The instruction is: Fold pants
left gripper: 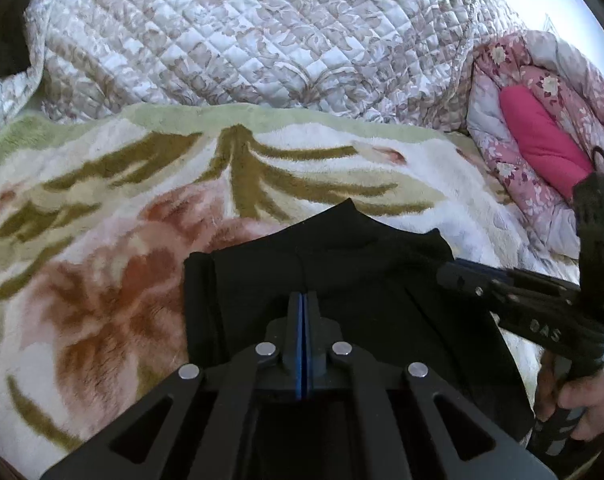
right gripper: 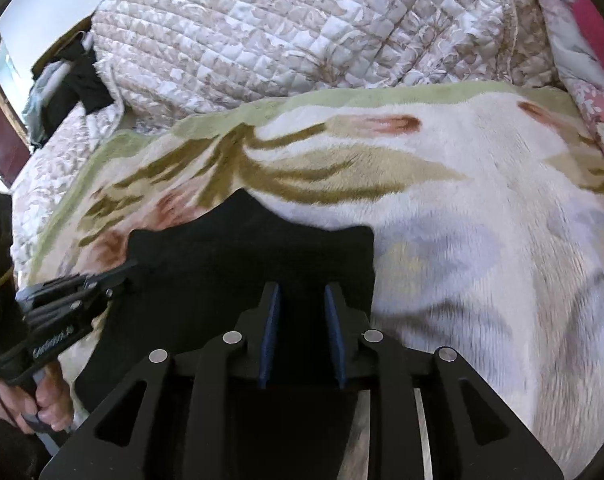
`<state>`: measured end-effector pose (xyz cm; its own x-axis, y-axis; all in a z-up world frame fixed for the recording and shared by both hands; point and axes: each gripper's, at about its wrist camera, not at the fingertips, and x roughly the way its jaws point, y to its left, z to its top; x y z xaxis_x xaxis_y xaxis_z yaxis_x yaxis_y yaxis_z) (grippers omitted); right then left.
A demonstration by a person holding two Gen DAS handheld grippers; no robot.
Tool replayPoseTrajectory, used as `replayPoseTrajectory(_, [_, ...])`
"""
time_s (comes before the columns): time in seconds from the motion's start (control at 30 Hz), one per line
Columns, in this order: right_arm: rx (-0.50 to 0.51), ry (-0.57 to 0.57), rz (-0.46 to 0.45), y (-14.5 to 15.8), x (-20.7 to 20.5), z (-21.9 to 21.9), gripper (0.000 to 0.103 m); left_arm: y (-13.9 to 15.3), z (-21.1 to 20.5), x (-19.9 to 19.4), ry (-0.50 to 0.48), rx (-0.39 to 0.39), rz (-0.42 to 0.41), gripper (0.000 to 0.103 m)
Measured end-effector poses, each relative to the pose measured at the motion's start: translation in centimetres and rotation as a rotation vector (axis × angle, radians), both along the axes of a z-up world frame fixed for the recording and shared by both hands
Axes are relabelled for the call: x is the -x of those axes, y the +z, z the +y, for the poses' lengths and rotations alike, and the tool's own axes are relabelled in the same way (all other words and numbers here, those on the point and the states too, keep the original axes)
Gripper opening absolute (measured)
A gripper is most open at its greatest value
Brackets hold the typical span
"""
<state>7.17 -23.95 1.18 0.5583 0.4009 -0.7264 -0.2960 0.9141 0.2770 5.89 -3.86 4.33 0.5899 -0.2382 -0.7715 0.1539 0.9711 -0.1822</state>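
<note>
Black pants [left gripper: 342, 264] lie folded on a fleece floral blanket [left gripper: 102, 208]; they also show in the right wrist view [right gripper: 230, 248]. My left gripper [left gripper: 304, 296] is shut, its blue pads pressed together, low over the pants' middle; whether cloth is pinched is not visible. It shows from the side in the right wrist view [right gripper: 122, 276] at the pants' left edge. My right gripper [right gripper: 301, 292] is open, its jaws apart over the pants' right part. It also shows in the left wrist view [left gripper: 446, 270] at the pants' right edge.
A quilted beige bedspread [left gripper: 242, 32] rises behind the blanket. A pink floral quilt with a magenta pillow [left gripper: 542, 136] lies at the right. Dark clothing [right gripper: 78, 76] and a wooden frame sit at the far left of the right wrist view.
</note>
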Motion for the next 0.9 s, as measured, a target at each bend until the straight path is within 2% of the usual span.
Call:
replayPoseTrajectory(0.1, [0.002, 0.008, -0.014, 0.5, 2.3, 0.0, 0.042, 0.9, -0.2, 1.3, 0.0, -0.017, -0.01, 0.004])
replayPoseTrajectory(0.53, [0.055, 0.056, -0.06, 1.5, 9.0, 0.7, 0.042, 1.9, -0.5, 7.1, -0.016, -0.049, -0.015, 0.004])
replayPoseTrajectory(0.7, [0.088, 0.074, -0.027, -0.4, 9.9, 1.2, 0.042, 0.7, -0.6, 8.7, -0.02, -0.071, 0.008, 0.005])
replayPoseTrajectory(0.9, [0.135, 0.081, -0.062, -1.3, 10.3, 1.9, 0.043, -0.1, -0.8, 9.4, -0.023, -0.097, -0.014, 0.005])
